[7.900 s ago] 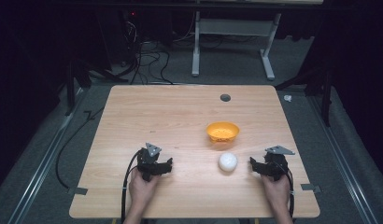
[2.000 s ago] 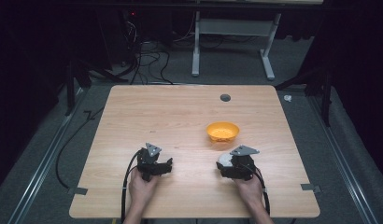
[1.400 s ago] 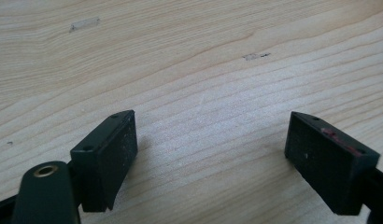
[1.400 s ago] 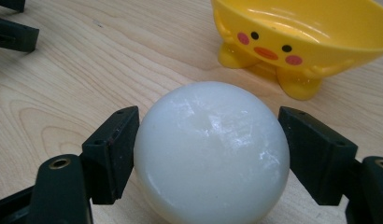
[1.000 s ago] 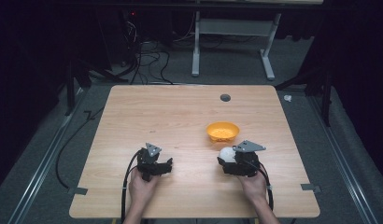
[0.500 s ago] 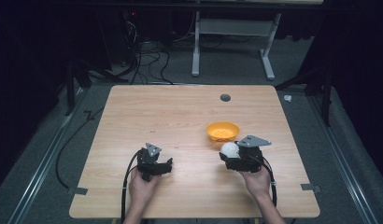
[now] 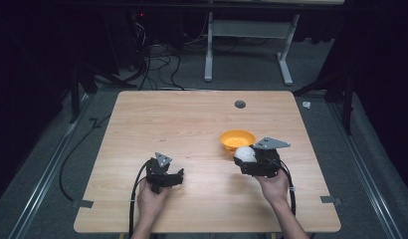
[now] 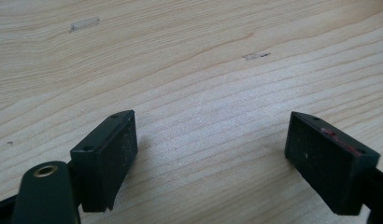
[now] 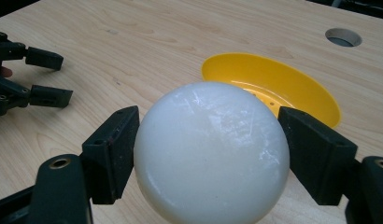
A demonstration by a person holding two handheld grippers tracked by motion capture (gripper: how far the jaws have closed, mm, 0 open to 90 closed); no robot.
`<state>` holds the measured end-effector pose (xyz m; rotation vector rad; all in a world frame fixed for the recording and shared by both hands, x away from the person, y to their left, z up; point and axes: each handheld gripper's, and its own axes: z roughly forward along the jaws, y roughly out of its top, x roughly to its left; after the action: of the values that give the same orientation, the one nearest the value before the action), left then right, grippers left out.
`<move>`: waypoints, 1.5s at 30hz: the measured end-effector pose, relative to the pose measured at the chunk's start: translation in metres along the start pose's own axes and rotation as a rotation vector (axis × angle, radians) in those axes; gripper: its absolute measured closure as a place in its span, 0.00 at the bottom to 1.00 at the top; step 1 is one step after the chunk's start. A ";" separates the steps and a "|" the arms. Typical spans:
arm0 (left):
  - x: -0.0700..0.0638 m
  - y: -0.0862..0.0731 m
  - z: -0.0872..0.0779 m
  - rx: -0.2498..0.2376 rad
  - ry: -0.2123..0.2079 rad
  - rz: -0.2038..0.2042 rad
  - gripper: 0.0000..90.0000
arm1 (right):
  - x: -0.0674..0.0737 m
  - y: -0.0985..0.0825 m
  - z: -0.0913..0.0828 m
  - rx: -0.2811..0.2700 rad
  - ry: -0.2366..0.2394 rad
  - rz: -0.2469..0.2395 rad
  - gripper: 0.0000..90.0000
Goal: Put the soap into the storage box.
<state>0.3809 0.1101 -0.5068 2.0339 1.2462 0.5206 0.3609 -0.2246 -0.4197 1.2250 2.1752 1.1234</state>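
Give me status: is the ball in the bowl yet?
Not yet. Done: the right gripper is shut on the white ball and holds it off the table. In hand: the ball sits beside the near rim of the yellow bowl. Left: carry it over the bowl and release. The left gripper rests open on the table.

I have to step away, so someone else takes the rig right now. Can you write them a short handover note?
Right tongs: shut on the white ball, lifted off the table, just short of the yellow bowl.
Left tongs: open, holding nothing, low over bare wood near the front left.
Done: ball picked up and carried towards the bowl.
Left: probably move it over the bowl, release it, pull back.
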 end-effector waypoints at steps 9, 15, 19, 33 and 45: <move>0.000 0.000 0.000 0.000 -0.001 0.000 0.19 | -0.005 0.011 0.006 0.006 0.006 0.000 0.27; 0.000 0.000 0.000 0.001 -0.001 0.001 0.19 | -0.007 0.019 0.009 0.004 0.011 0.003 0.27; 0.000 0.000 0.000 0.001 -0.001 0.002 0.19 | -0.008 0.023 0.012 0.007 0.008 0.000 0.27; 0.001 0.000 0.000 0.000 -0.002 0.001 0.19 | -0.018 0.035 0.022 0.018 -0.006 0.016 0.27; 0.001 0.000 0.000 0.001 -0.004 0.001 0.20 | -0.029 0.043 0.040 0.050 -0.028 0.044 0.27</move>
<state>0.3813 0.1107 -0.5067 2.0350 1.2434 0.5157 0.4252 -0.2183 -0.4108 1.3083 2.1778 1.0685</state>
